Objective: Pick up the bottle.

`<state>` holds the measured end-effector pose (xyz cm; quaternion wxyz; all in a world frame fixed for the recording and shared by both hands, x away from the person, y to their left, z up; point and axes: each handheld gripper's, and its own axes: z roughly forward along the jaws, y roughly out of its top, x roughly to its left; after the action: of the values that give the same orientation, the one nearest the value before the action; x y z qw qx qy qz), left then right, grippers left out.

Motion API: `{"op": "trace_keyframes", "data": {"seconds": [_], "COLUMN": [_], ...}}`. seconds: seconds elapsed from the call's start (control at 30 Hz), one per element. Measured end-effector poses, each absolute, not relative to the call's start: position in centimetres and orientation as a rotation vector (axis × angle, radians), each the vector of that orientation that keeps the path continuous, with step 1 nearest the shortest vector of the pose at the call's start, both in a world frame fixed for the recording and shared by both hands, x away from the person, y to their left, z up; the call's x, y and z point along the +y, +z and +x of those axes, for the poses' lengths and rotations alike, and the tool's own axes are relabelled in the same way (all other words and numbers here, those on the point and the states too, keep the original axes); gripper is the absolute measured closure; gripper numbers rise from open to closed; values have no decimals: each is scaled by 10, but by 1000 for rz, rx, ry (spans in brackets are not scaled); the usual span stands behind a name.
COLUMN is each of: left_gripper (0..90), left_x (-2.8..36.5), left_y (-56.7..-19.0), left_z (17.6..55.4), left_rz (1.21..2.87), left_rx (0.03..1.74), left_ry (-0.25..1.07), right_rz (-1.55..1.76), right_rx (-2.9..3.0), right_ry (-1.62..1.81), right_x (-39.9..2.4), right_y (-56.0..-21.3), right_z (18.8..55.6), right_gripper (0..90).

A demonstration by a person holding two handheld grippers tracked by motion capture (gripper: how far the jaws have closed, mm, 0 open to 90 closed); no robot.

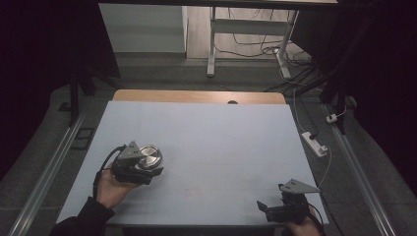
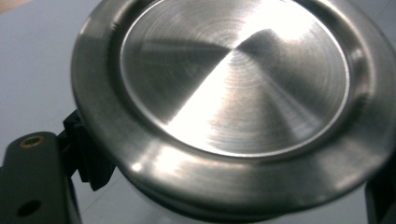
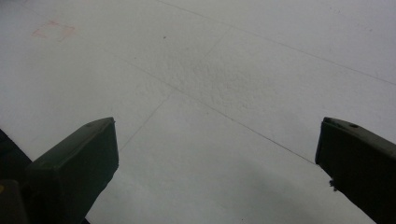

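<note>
A round brushed-steel vessel (image 1: 150, 156) with a flat disc face and a broad rim (image 2: 233, 79) is held just above the left part of the table. My left gripper (image 1: 150, 170) is shut on it at its lower edge; one black finger (image 2: 91, 163) shows tucked under the rim. What lies below the rim is hidden. My right gripper (image 1: 263, 206) rests near the table's front right corner, apart from the vessel. Its jaws stand wide open over bare mat (image 3: 217, 154), with nothing between them.
A pale blue mat (image 1: 221, 132) covers the table, with a strip of wood (image 1: 196, 96) bare at the far edge. A faint red square mark (image 3: 53, 30) is on the mat. A white power strip (image 1: 314, 143) lies on the floor at the right.
</note>
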<state>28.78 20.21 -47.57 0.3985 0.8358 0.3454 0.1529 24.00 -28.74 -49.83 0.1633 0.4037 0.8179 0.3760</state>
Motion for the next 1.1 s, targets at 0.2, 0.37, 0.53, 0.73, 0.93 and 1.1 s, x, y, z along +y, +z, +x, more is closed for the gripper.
{"op": "trace_keyframes", "data": {"seconds": [0.2, 0.37, 0.53, 0.73, 0.93, 1.1], "left_gripper": [155, 155, 155, 155, 155, 156], "left_x": [189, 177, 165, 150, 137, 128], "left_y": [-469, -464, -459, -455, -452, -449], "left_z": [294, 299, 306, 314, 321, 327], "left_rz": [2131, 2148, 2158, 2165, 2180, 2186], "left_rx": [829, 789, 752, 718, 689, 666], "left_ry": [385, 382, 371, 350, 337, 321], "right_rz": [1153, 1154, 1151, 1155, 1154, 1152], "right_rx": [2330, 2329, 2330, 2328, 2329, 2330], "right_ry": [1075, 1077, 1075, 1080, 1080, 1081], "right_x": [-288, -288, -288, -288, -288, -288], "right_y": [-498, -498, -498, -498, -498, -498], "right_z": [240, 240, 240, 240, 240, 240], "right_gripper": [0, 0, 0, 0, 0, 0]}}
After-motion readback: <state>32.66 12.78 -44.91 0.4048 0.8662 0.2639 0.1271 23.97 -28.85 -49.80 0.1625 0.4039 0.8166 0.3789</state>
